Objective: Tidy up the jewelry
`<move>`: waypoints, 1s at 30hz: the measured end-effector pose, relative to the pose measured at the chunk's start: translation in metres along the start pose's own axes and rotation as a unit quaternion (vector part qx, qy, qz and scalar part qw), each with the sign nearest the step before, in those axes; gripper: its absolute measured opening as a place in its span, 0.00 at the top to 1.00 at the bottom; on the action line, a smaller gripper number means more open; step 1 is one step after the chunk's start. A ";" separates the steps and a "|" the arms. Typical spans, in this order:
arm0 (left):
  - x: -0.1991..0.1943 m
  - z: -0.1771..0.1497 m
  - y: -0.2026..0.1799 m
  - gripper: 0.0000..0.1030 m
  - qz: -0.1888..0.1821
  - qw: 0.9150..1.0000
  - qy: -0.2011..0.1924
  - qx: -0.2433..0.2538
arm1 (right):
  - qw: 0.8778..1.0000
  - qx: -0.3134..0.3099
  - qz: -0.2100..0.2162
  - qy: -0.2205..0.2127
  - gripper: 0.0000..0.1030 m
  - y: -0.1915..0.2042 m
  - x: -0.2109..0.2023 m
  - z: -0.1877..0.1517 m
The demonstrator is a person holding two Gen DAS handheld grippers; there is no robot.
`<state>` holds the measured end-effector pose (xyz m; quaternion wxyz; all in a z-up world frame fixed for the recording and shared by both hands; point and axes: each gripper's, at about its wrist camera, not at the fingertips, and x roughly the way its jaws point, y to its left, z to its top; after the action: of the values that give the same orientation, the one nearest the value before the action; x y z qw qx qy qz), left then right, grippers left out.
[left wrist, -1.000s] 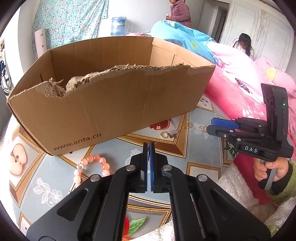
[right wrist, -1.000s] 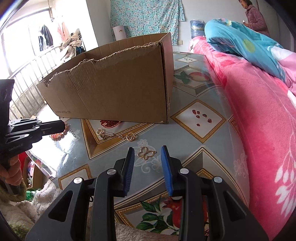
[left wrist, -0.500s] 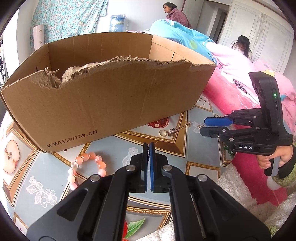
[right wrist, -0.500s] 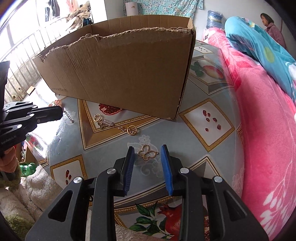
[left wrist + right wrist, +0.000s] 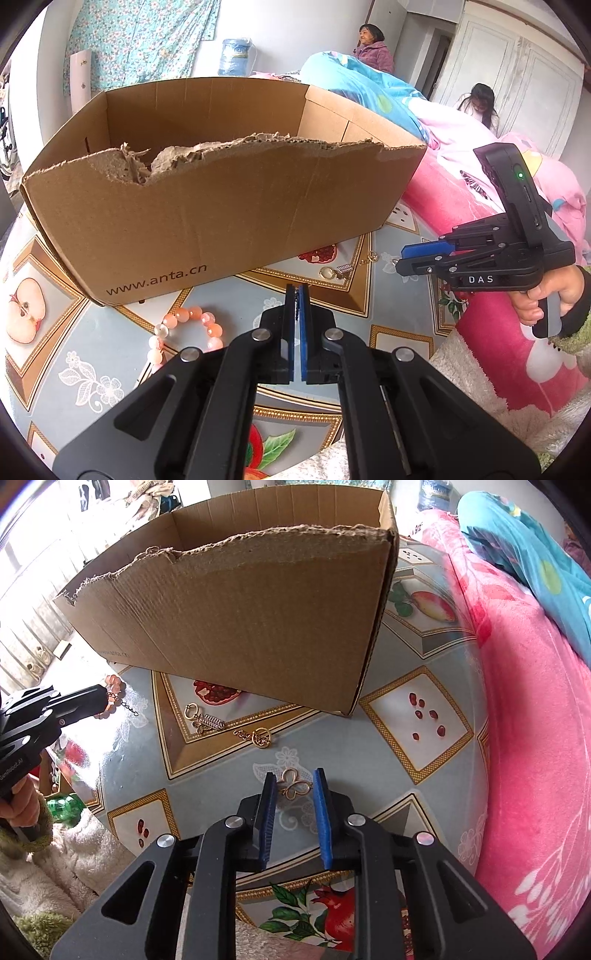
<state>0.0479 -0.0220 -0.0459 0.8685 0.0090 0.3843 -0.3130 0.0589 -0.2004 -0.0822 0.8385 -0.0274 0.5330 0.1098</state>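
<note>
Butterfly charm (image 5: 295,783) lies flat between right gripper (image 5: 294,784) fingers, just closing, not yet pinching. Lower, nip its wings. Left gripper (image 5: 297,300) clamps thin chain (image 5: 127,706).

Left gripper (image 5: 297,295): jaws pressed together, thin dark chain pinched between pads and seen dangling from tip in right wrist view; gripper pitched downward, held by hand (image 5: 20,806) in green cuff. Right gripper (image 5: 294,777): jaws just closing, narrow gap left, gold butterfly charm framed between pads, not yet pressed; gripper angled steeply down, handle gripped by hand (image 5: 550,297) in dark sleeve with green cuff.
</note>
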 end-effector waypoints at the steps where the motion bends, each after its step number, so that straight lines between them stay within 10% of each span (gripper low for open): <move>1: 0.000 0.000 0.000 0.99 0.000 1.000 0.000 0.001 | 1.000 0.003 0.003 0.002 0.80 -0.001 0.000 0.001; 18: -0.002 0.003 0.000 0.99 -0.007 1.000 -0.006 0.006 | 0.998 0.043 0.051 0.019 0.80 -0.026 0.000 0.011; 30: -0.034 0.024 -0.009 0.99 -0.042 0.998 -0.047 0.011 | 0.997 0.018 0.046 -0.066 0.80 0.002 -0.074 0.008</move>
<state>0.0416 -0.0174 -0.0042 0.8717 -0.0119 0.3395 -0.3532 0.0349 -0.2083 -0.0117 0.8666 0.0190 0.4786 0.1400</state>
